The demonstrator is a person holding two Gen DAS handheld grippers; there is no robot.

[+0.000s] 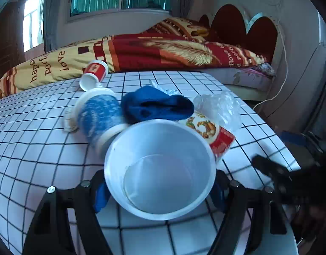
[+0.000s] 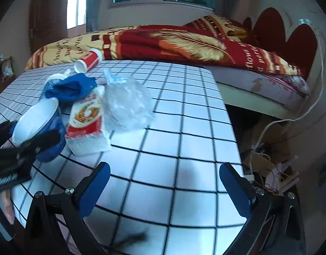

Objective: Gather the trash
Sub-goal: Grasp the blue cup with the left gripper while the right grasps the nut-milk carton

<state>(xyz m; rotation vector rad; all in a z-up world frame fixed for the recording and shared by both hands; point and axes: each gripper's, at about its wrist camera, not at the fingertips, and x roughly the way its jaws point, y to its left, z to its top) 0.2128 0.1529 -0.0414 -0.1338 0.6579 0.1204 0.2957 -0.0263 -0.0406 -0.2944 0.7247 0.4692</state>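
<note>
My left gripper (image 1: 159, 193) is shut on a blue paper cup with a white inside (image 1: 160, 170), its open mouth facing the camera; the same cup (image 2: 38, 125) shows at the left of the right wrist view. Behind it lie a second blue cup (image 1: 98, 116), a blue cloth (image 1: 156, 104), a red-and-white carton (image 2: 86, 123), a crumpled clear plastic bag (image 2: 127, 104) and a red-and-white cup (image 1: 94, 74) on its side. My right gripper (image 2: 165, 189) is open and empty above the table's near right part.
The table (image 2: 184, 127) has a white cloth with a black grid. A bed with a red and yellow blanket (image 2: 163, 42) stands right behind it. A white cable (image 2: 290, 119) and clutter (image 2: 269, 165) lie on the floor past the table's right edge.
</note>
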